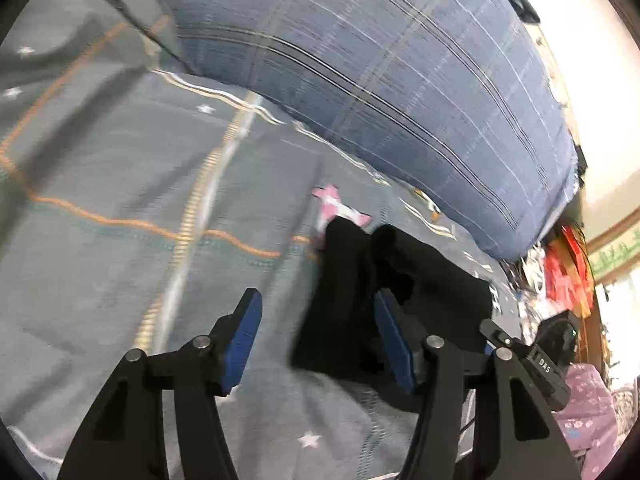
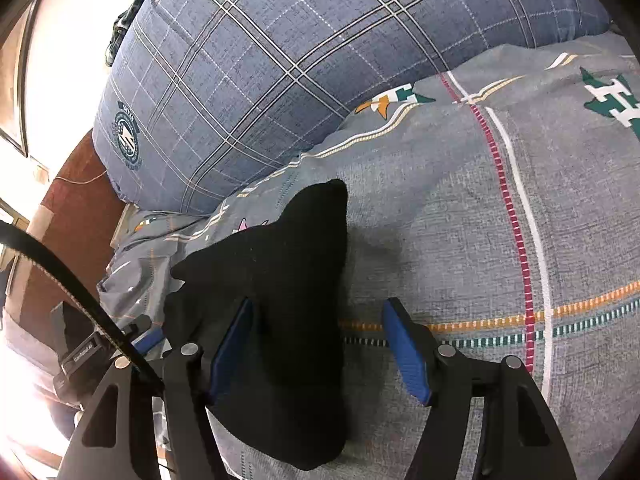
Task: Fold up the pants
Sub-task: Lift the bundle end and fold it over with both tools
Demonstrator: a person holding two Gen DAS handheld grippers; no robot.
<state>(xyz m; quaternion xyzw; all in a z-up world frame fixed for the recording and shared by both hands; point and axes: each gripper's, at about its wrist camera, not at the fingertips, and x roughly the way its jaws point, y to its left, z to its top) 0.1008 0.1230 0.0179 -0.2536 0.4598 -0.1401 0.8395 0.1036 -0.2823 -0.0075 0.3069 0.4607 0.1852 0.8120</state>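
The black pants [image 2: 288,280] lie bunched on the grey patterned bedsheet [image 2: 460,220]. In the right wrist view they run up between the blue pads; my right gripper [image 2: 318,312] is open, with the left pad against the cloth and the right pad apart from it. In the left wrist view the pants [image 1: 352,300] lie at the right, by the right pad; my left gripper [image 1: 318,304] is open and holds nothing. The view is motion-blurred.
A large blue plaid pillow [image 2: 280,60] lies along the far side of the bed and also shows in the left wrist view [image 1: 400,72]. Red and pink clutter [image 1: 568,276] sits past the bed's right edge. A brown floor [image 2: 68,200] lies at left.
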